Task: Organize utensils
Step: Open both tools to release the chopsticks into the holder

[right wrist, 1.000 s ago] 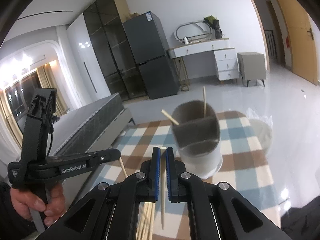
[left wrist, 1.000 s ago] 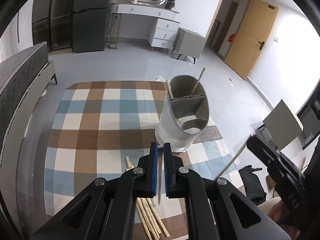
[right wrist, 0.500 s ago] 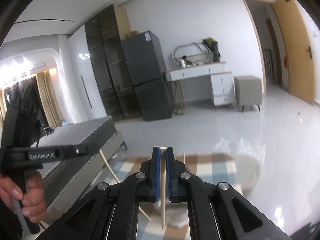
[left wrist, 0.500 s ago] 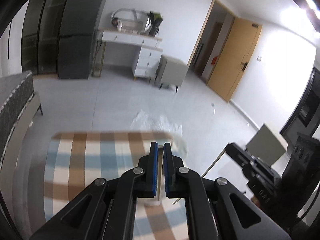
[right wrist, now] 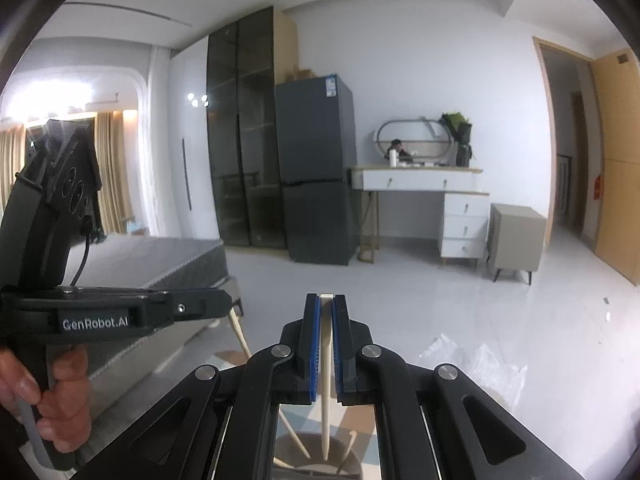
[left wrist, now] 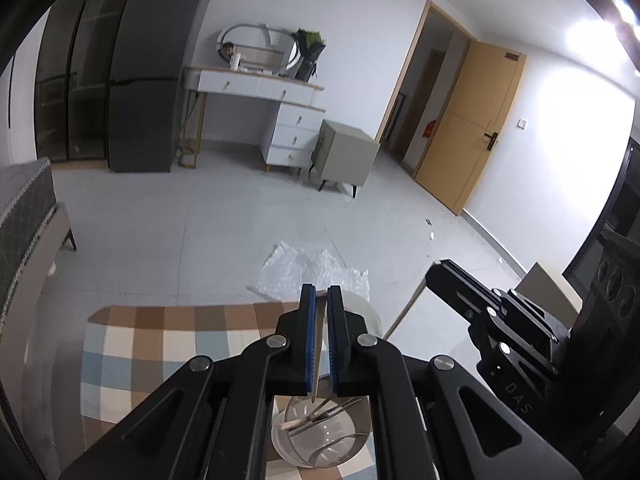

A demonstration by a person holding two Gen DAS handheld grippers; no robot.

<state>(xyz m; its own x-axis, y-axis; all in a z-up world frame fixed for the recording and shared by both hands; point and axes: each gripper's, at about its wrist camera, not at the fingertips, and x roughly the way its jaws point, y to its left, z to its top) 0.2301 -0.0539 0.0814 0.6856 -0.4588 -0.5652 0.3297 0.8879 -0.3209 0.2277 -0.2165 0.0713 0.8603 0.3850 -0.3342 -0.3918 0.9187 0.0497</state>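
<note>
Checked rug (left wrist: 168, 344) below; chopstick (right wrist: 327, 360) between clamped jaws.

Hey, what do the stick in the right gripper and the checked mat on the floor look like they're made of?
The chopstick clamped in the right gripper looks like pale wood or bamboo: matte cream, tapering to a point, no shine. It could be light plastic; no grain is visible. The checked mat looks like soft fabric, with flat, dull brown, blue and cream squares and no glare, unlike the glossy tile floor around it.
</note>
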